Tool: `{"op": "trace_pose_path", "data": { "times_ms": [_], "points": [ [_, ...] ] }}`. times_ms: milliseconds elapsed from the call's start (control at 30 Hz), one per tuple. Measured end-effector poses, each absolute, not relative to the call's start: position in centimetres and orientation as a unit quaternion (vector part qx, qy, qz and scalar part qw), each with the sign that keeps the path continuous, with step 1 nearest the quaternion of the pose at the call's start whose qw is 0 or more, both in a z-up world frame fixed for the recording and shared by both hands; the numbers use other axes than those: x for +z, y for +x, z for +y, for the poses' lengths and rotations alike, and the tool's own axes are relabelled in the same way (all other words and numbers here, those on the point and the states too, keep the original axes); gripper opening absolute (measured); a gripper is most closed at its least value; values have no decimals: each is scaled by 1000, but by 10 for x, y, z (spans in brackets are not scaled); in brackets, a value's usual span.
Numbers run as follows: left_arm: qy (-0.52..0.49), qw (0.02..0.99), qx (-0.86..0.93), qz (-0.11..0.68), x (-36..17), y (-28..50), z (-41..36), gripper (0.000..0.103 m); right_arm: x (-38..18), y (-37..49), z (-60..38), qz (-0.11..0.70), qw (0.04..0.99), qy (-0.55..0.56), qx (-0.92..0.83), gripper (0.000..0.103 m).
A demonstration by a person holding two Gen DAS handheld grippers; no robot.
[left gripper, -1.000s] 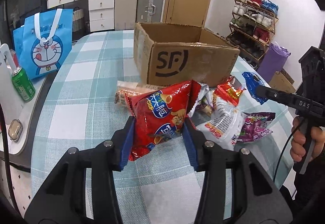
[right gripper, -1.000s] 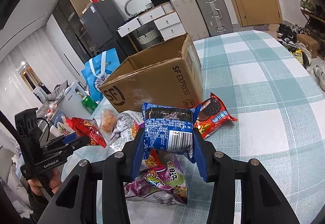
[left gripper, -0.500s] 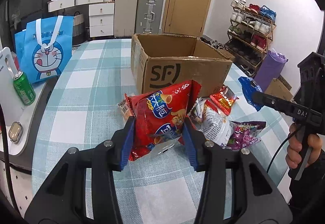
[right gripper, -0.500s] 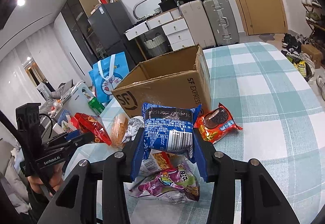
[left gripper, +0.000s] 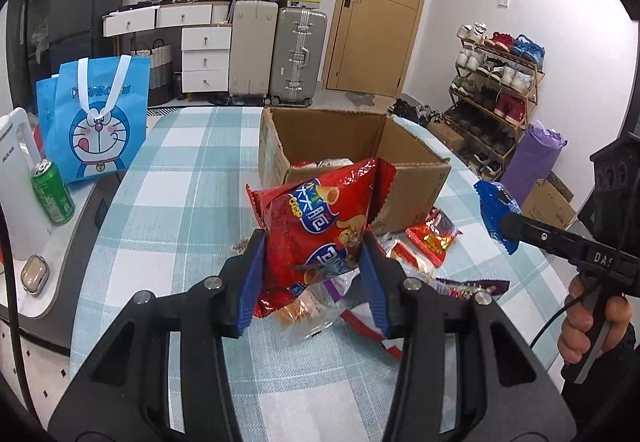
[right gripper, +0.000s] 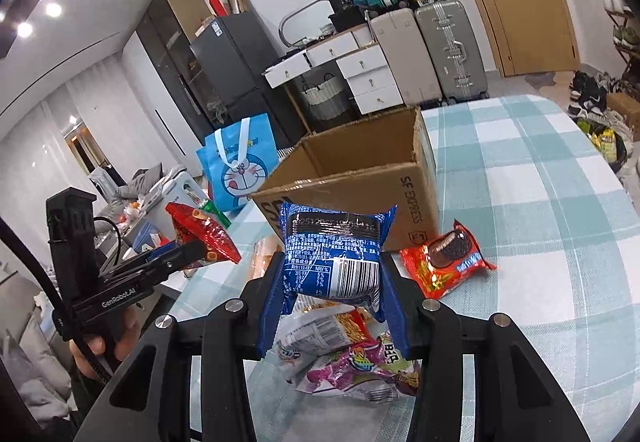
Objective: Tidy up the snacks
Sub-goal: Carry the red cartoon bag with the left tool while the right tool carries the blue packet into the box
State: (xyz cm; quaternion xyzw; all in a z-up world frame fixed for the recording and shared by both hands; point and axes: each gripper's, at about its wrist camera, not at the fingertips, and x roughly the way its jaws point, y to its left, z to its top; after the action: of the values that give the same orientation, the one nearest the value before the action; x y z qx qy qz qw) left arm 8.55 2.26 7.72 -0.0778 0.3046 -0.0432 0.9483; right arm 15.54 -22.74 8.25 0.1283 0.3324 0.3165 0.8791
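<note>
My left gripper [left gripper: 314,278] is shut on a red snack bag [left gripper: 320,226] and holds it in the air in front of the open cardboard box [left gripper: 352,165]. My right gripper [right gripper: 332,290] is shut on a blue snack packet [right gripper: 334,252], also lifted above the table. The same box [right gripper: 360,185] stands just beyond it. Each view shows the other gripper from the side: the right one [left gripper: 500,219] with the blue packet, the left one [right gripper: 200,242] with the red bag. Loose snacks lie below: a purple bag [right gripper: 360,366] and a red cookie pack [right gripper: 444,262].
The checked tablecloth [left gripper: 168,201] covers the table. A blue cartoon bag [left gripper: 96,129], a green can [left gripper: 52,195] and a white appliance [left gripper: 14,177] stand at the left. Suitcases, drawers and a shoe rack [left gripper: 496,93] line the room behind. A hand [left gripper: 588,322] grips the right tool.
Both grippers have risen with their packets, so the snack pile on the table sits lower in each view and more of the box's inside shows.
</note>
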Motion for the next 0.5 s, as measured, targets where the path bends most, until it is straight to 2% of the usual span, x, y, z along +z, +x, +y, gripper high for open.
{"op": "trace_pose_path", "data": {
  "times_ms": [500],
  "points": [
    [-87, 953, -31, 290, 109, 126, 15, 42, 107, 183, -216, 316, 884, 130, 318, 45]
  ]
}}
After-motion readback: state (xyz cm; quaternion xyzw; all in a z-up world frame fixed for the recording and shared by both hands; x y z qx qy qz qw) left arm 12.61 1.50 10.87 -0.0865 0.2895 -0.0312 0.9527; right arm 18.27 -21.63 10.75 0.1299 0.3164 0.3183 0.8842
